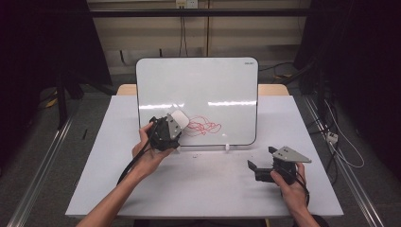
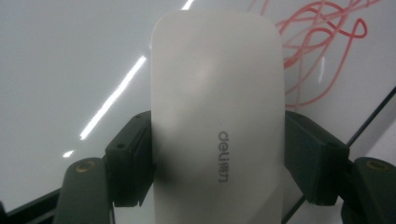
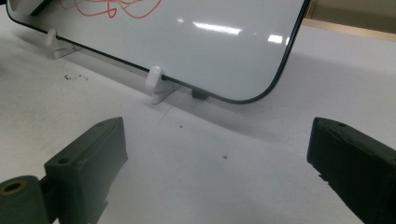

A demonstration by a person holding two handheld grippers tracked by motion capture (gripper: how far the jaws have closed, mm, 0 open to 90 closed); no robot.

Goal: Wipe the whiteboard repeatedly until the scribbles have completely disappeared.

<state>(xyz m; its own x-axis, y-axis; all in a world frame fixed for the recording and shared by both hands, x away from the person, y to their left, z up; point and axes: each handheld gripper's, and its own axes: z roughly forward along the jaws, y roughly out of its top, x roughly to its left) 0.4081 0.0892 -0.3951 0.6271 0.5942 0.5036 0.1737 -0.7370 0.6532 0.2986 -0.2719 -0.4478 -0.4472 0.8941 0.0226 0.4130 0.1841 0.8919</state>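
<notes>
Right gripper [image 1: 261, 166] idling near, jaws wide; we're clamping the light, smooth, slippery eraser [image 2: 217, 126] by its sides in left gripper [image 1: 171, 124], wiping red scribble [image 1: 202, 126].

White eraser [image 2: 217, 126], against whiteboard [image 1: 217, 80], beside red scribble [image 1: 203, 126]

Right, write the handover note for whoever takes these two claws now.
Left claw: shut on the white eraser, held against the whiteboard just left of the red scribble.
Right claw: open, holding nothing, low over the table in front of the board's right corner.
Done: eraser picked up and brought to the board.
Left: the scribble looks unwiped; rub it off, then put the eraser down.
</notes>
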